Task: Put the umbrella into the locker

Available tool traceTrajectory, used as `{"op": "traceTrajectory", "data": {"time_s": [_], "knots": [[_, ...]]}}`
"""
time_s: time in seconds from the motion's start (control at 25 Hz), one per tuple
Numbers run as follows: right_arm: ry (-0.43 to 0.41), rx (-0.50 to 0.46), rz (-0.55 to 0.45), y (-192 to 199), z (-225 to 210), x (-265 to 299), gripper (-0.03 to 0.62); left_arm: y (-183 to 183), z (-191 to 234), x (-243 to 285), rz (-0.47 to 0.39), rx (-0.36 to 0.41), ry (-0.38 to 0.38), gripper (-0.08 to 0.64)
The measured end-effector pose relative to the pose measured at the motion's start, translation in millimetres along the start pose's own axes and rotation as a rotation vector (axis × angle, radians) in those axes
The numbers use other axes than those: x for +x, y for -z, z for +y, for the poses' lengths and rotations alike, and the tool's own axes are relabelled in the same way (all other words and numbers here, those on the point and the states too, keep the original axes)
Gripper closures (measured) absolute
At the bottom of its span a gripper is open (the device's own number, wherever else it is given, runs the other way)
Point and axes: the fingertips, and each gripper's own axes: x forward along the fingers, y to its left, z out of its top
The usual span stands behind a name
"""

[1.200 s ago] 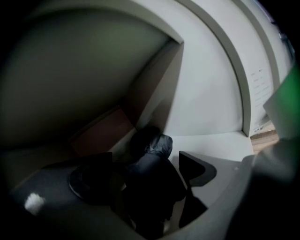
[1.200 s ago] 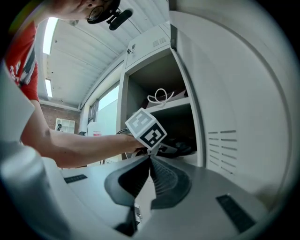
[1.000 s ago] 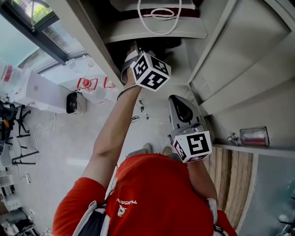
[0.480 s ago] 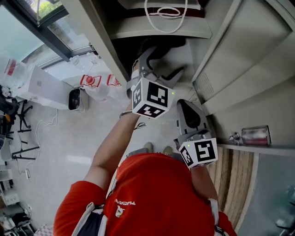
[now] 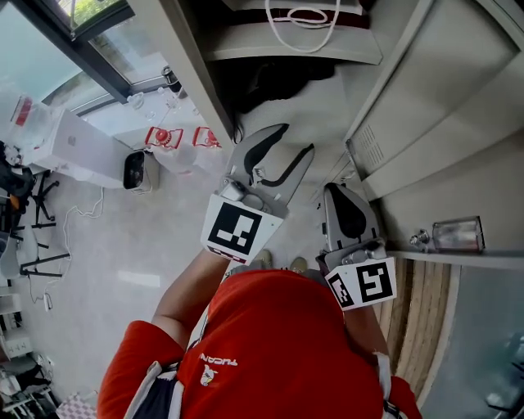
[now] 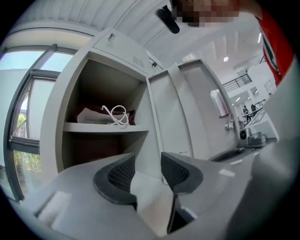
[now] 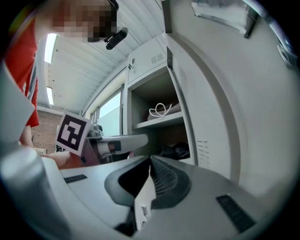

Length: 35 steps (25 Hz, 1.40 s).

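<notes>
The umbrella [image 5: 274, 78] lies as a dark bundle in the lower compartment of the open grey locker [image 5: 270, 49], and the right gripper view shows the umbrella [image 7: 176, 151] under the shelf. My left gripper [image 5: 296, 139] is outside the locker, in front of that compartment. Its jaws are closing, with a gap still between the pads [image 6: 123, 172] and nothing in it. To its right, my right gripper [image 5: 344, 196] is shut and empty, level with the locker door [image 5: 426, 90]. The left gripper's marker cube [image 7: 72, 132] is in the right gripper view.
A bag with a white cord [image 5: 299, 15] sits on the locker's upper shelf [image 6: 105, 127]. The open door [image 6: 187, 112] stands to the right of the opening. On the floor at the left are a white box [image 5: 82, 151], red-labelled bags [image 5: 176, 139] and a window frame [image 5: 74, 41].
My left gripper has drawn back out of the lower compartment towards the person, and its jaws have narrowed from wide open. The umbrella stays inside. The right gripper has shifted slightly.
</notes>
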Motion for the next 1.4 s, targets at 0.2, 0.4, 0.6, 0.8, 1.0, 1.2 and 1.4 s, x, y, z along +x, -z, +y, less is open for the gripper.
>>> {"op": "traceTrajectory", "data": {"time_s": [0.2, 0.4, 0.6, 0.8, 1.0, 1.2, 1.4], "knots": [[-0.018, 0.011, -0.014, -6, 7, -5, 0.589, 0, -12, -24, -0.001, -0.094, 0.008, 0.442], [-0.034, 0.012, -0.02, -8, 13, -8, 0.589, 5, -9, -40, -0.032, -0.12, -0.022, 0.505], [-0.047, 0.014, -0.035, -12, 17, -11, 0.589, 10, -15, -51, -0.029, -0.129, -0.028, 0.542], [-0.074, 0.006, -0.046, -16, 25, -10, 0.589, 11, -32, -60, 0.008, -0.156, 0.008, 0.554], [-0.095, 0.014, -0.056, -17, 32, -7, 0.591, 14, -45, -65, 0.017, -0.161, 0.045, 0.555], [-0.096, 0.003, -0.056, -17, 37, -6, 0.591, 16, -47, -69, 0.026, -0.167, 0.056, 0.555], [-0.092, -0.001, -0.047, -14, 39, -7, 0.591, 17, -47, -70, 0.025, -0.178, 0.063, 0.555]]}}
